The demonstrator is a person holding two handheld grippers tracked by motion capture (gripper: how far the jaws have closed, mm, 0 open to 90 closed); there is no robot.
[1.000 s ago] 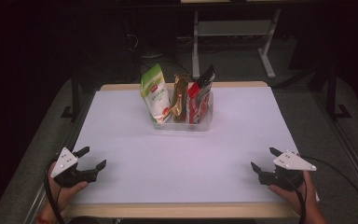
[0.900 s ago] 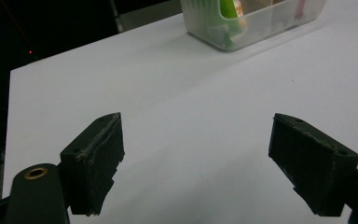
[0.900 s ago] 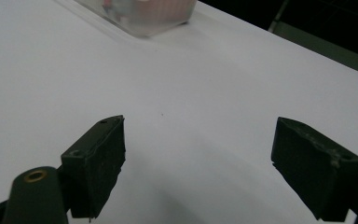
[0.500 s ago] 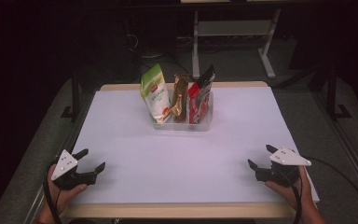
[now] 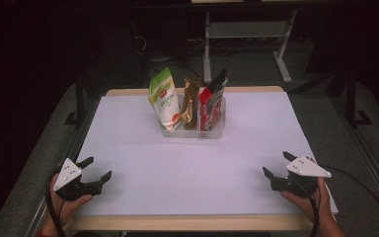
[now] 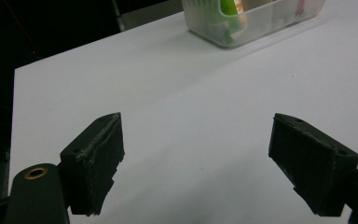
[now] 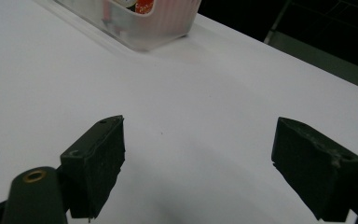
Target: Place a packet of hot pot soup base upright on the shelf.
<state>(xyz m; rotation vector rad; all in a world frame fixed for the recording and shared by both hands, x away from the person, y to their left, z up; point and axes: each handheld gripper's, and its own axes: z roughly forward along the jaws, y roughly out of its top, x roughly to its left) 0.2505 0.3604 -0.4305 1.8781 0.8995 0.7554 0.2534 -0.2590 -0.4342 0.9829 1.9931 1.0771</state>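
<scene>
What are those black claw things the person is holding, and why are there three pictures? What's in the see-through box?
The claws are two grabbing tools, one in each of the person's hands. The left gripper and the right gripper each have two black jaws, spread wide open with nothing held. One picture looks down from a camera up high. The other two come from small cameras riding on the grippers, so you look along the jaws. Both grippers sit at the near edge of a white table. At the far side stands a clear plastic bin holding three upright snack packets: a green and white packet, a brown packet and a red packet.
</scene>
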